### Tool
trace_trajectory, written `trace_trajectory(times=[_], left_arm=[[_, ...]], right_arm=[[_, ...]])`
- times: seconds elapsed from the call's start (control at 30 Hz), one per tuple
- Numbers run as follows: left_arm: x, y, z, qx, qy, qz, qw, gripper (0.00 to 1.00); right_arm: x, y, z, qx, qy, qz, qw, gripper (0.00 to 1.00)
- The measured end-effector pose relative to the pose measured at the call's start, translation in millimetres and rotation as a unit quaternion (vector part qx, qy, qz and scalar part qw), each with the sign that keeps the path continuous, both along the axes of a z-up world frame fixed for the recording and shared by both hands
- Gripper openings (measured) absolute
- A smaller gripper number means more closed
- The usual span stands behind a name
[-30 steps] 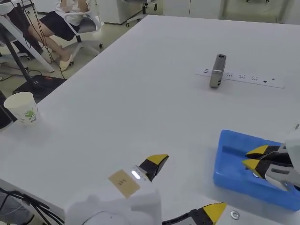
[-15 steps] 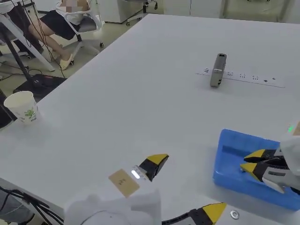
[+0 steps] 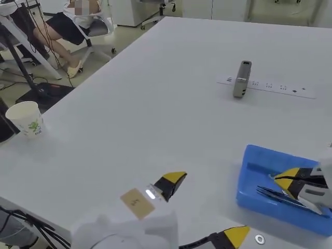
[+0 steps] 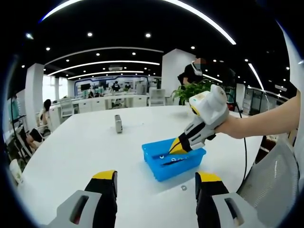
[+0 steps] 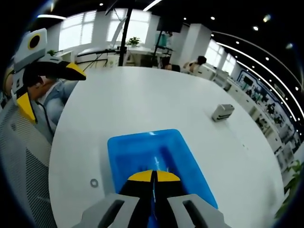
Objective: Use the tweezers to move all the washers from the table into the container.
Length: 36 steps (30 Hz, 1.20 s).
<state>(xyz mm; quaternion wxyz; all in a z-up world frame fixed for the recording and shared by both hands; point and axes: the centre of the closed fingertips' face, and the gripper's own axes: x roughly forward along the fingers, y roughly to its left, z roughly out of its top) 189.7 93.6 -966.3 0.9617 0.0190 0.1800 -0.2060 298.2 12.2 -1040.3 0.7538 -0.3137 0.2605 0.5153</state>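
Observation:
A blue container [image 3: 257, 176] stands at the table's right front. Dark tweezers [image 3: 277, 196] lie inside it, just under the yellow tips of my right gripper [image 3: 284, 180], which is shut over the container [image 5: 142, 149]. I cannot see the tips touching the tweezers [image 4: 173, 160]. One small washer [image 3: 259, 238] lies on the white table in front of the container, also seen as washer [image 5: 94, 182] and washer [image 4: 183, 187]. My left gripper [image 3: 206, 207] hovers open near the table's front edge, its jaws wide apart, left of that washer.
A white power strip [image 3: 270, 85] with a grey device [image 3: 240, 78] standing on it lies at the far right. A paper cup [image 3: 24, 118] stands near the left table edge. A seated person [image 3: 72, 21] is beyond the table's far-left corner.
My right gripper's jaws have closed from slightly apart and it has slid a little right and down over the container. The tweezers now show lying inside. The left gripper has held still.

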Motion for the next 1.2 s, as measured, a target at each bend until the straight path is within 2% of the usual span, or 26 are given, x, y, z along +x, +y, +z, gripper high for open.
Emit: trace_trajectory(times=[0.3,0.4,0.43,0.57,0.77,0.87,0.93,1.03,1.2], left_arm=[[-0.3,-0.7,-0.5,0.003,0.001,-0.003,1.0,0.66],[-0.3,-0.4,-0.8,0.003,0.002,-0.003,1.0,0.66],[-0.2,-0.3,-0.8,0.003,0.002,-0.003,1.0,0.66],[-0.3,-0.3,-1.2,0.004,0.003,-0.003,1.0,0.66],[-0.2,-0.5,-2.0,0.004,0.005,-0.003,1.0,0.66],[-0.4,-0.8,-2.4,0.004,0.006,-0.003,1.0,0.66],[-0.5,-0.8,-2.6,0.006,0.006,-0.003,1.0,0.66],[-0.5,-0.1,-3.0,0.006,0.007,-0.002,1.0,0.66],[-0.5,0.4,-2.9,0.006,0.007,0.0,1.0,0.66]], right_arm=[[7.5,-25.3,-5.7,-0.008,0.011,-0.029,0.9995,0.0],[8.9,-32.0,-6.1,-0.01,0.016,-0.028,0.9994,0.0],[8.3,-32.7,-7.7,-0.013,0.021,-0.023,0.9994,0.0],[3.2,-36.2,-14.8,-0.013,0.066,-0.006,0.9977,0.0],[0.9,-33.0,-15.9,-0.03,0.078,0.038,0.9958,0.0],[-2.1,-28.2,-17.3,-0.038,0.091,0.06,0.9933,0.0],[-4.4,-28.7,-22.9,-0.056,0.111,0.062,0.9903,0.08],[-5.2,-28.0,-27.5,-0.079,0.1,0.092,0.9875,0.05],[-11.8,-25.2,-32.4,-0.095,0.11,0.114,0.9828,0.07]])
